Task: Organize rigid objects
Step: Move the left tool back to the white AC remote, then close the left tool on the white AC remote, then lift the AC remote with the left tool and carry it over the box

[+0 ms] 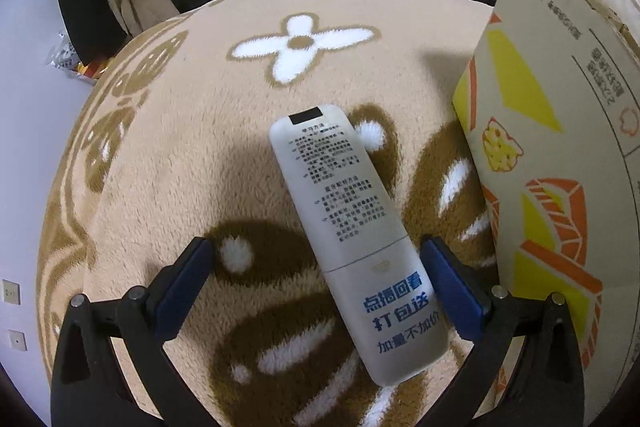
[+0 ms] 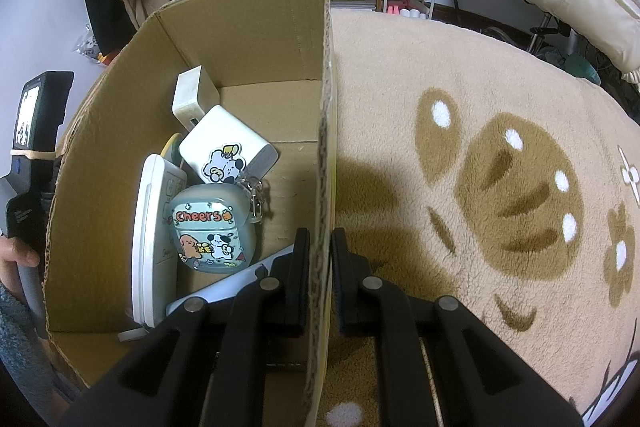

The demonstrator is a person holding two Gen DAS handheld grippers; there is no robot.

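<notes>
your left gripper (image 1: 316,259) is spread wide with the white remote (image 1: 352,239) lying face down on the fuzzy blanket (image 1: 160,155) between its fingers, nearer the right one, not pinched. your right gripper (image 2: 320,243) is clamped on the cardboard box (image 2: 326,131) wall; just left of it inside sit an earbud case (image 2: 212,227), a charger (image 2: 228,147) and another remote (image 2: 154,235).

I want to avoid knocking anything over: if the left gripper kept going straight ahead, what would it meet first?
The left gripper is open, and the grey remote already lies between its fingers on the blanket. Going straight on, it would slide along the remote; the cardboard box stands off to the right.
</notes>
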